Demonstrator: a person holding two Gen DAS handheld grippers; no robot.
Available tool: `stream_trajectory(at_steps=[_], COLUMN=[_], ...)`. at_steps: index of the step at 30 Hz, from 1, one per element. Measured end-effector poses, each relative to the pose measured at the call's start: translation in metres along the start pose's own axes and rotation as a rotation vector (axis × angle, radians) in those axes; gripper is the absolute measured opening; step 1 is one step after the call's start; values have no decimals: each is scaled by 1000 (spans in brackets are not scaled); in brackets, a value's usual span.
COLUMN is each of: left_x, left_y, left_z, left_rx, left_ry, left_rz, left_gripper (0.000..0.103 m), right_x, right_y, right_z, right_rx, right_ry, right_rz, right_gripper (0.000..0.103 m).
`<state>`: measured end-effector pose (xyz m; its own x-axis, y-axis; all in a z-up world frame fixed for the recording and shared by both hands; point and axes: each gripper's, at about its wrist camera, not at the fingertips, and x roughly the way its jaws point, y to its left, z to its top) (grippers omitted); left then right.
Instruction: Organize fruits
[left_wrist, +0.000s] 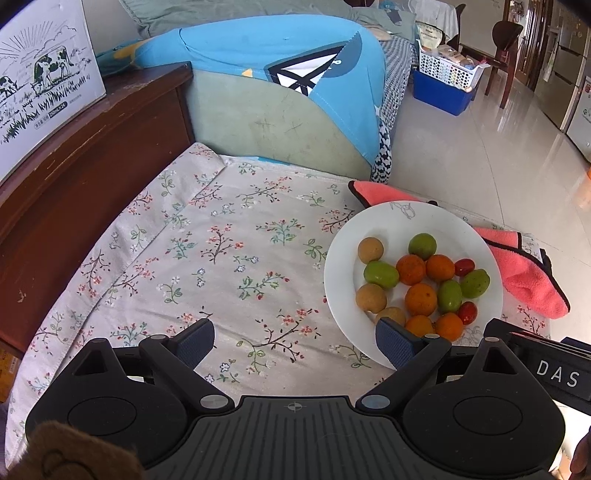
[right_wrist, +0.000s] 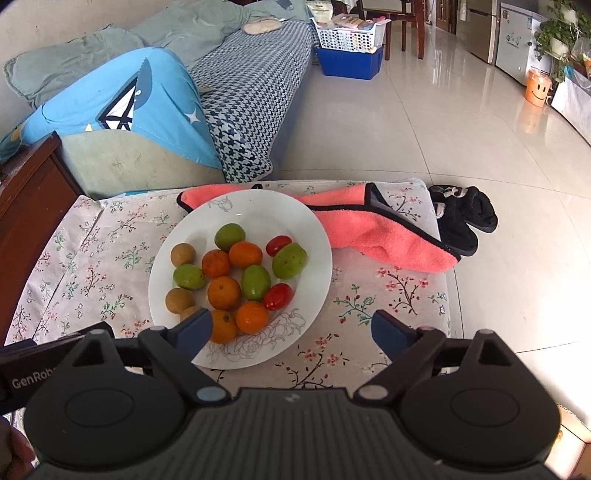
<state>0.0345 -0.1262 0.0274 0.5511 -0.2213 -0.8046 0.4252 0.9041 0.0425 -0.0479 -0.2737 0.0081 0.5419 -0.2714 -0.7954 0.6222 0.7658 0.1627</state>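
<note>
Nearest, right wrist view: right gripper (right_wrist: 291, 330) hangs over the near rim of the white plate (right_wrist: 314, 258), jaws spread wide, nothing between them. Its left finger overlaps the closest orange fruit (right_wrist: 221, 325) in the picture; contact cannot be told.

Left wrist view: left gripper (left_wrist: 295, 341) also spread wide and empty, over bare cloth just left of the plate, its right finger overlapping the plate's near edge.

Fruit all sits mixed on the plate: several orange ones, green ones (right_wrist: 255, 282), brown round ones (right_wrist: 183, 254), two small red ones (right_wrist: 277, 296). None lies off the plate.

Judged step: the start of a pick, with no sorting visible so far. The next move calls for lowering the right gripper onto one fruit at the near side, then closing gently; the fruits touch each other, so a neighbour could roll. No second dish or bin is in view, so the destination is unclear, perhaps the open cloth on the left.

Surface: a desk under a pale floral cloth (left_wrist: 221, 258), wrinkled, with a seam running along the left. A coral towel (right_wrist: 388, 236) edged in black lies behind and right of the plate, part of it under the rim.

Beyond: dark wooden cabinet on the left carrying a cardboard box (left_wrist: 44, 74) printed with cows. A sofa with a blue cover and houndstooth throw, glossy tiled floor, black slippers (right_wrist: 463, 218) beside the desk, a white basket on a blue bin farther back.
</note>
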Motion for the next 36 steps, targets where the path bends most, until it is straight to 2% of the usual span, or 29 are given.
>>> stream_trajectory(at_steps=[9, 16, 36], left_x=[11, 15, 28], left_y=[1, -6, -15], left_z=[6, 7, 9], left_rx=[-21, 10, 38], left_ry=[14, 10, 20], left_rz=[-6, 10, 64], left_gripper=[95, 95, 95], right_x=[13, 19, 29], right_y=[1, 4, 5], right_z=[3, 5, 11], right_rx=[-7, -26, -62], right_ry=[23, 21, 26], right_rz=[-44, -71, -97], right_gripper=[93, 93, 94])
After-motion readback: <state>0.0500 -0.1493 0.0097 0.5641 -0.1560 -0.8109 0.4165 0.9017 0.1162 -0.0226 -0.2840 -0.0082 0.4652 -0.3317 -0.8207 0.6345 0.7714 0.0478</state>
